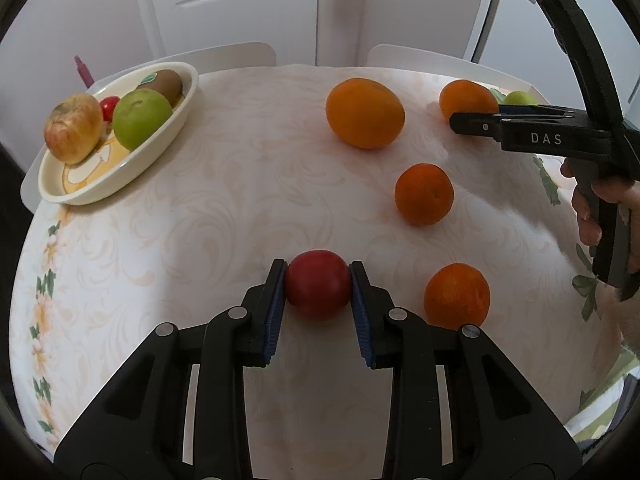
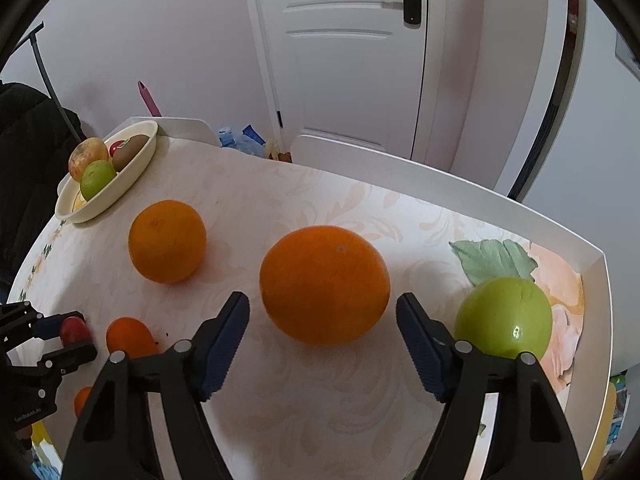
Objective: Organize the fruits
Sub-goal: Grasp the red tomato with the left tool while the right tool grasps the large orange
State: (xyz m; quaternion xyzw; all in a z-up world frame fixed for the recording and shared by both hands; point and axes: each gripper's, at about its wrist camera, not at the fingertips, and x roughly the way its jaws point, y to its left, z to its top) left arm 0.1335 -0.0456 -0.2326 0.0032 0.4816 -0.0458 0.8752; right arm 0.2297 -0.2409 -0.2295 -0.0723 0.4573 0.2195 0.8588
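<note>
Pinching a red fruit (image 1: pixel 317 284) between both pads, left gripper (image 1: pixel 318 280) sits at 6 o'clock, prob. to carry it to the dish (image 1: pixel 188 100) at 10 w/ other non-citrus. Right gripper (image 2: pixel 323 312) gapes wide, empty, jaws flanking but not touching the big orange (image 2: pixel 325 285) dead centre, lined up to grab; green apple (image 2: pixel 503 318) at 4.

1. Under my fingers is a table (image 1: pixel 224 208) with a pale floral cloth.
2. On it: a cream dish (image 1: pixel 168 136) of fruit, four oranges (image 1: pixel 364 113) and a green apple (image 2: pixel 503 318).
</note>
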